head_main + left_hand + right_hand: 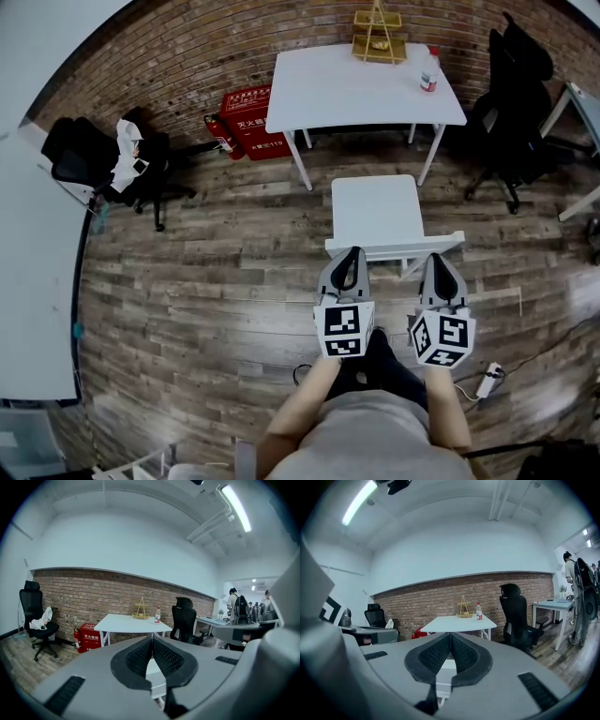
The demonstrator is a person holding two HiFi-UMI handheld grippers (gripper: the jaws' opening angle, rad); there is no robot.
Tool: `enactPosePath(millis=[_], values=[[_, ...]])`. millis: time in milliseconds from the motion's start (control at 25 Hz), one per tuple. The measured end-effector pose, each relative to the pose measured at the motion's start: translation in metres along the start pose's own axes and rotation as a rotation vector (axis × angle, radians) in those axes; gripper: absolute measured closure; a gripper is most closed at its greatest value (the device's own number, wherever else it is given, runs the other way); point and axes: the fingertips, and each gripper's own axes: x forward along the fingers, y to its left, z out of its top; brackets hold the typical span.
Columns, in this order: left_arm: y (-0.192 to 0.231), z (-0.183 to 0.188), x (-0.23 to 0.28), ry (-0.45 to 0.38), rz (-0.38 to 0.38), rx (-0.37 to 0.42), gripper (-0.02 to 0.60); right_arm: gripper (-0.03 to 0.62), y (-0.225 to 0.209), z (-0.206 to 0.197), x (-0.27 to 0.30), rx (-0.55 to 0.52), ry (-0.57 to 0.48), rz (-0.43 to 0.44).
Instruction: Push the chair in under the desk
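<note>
pushing is judged to be at its very start: the chair (pixel 375 211) stands out from the desk (pixel 366 89), with a strip of wooden floor (pixel 234 272) between them and the seat turned toward the desk. the chair is lined up roughly with the desk's middle, between its 2 front legs.

both tongs are seen fully closed, pads pressed together, nothing gripped in either. the left gripper (pixel 352 253) and right gripper (pixel 438 258) are held side by side, pointed toward the desk and tilted slightly down. their tips are placed right at the chair's backrest (pixel 394 246), the left one near its left end, the right one near its right end. actual contact cannot be confirmed from the head view. in both gripper views the white seat is glimpsed just below the closed jaws, the desk beyond.

next move, as judged: the closed tips are to be pressed on the backrest rail and driven evenly forward, so the chair is kept straight and slid between the desk legs.
</note>
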Motion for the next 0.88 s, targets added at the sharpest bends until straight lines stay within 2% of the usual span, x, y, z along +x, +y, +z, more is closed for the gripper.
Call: enactPosePath(millis=[400,880], values=[[-0.016,-0.014,0.032,0.053,0.038,0.015,0.565,0.577,-0.043,-0.007,0.025,-0.017,0.036,0.042],[-0.015,-0.027,0.046,0.098,0.113,-0.001,0.565,0.577,-0.069,-0.021,0.044,-0.052,0.084,0.101]])
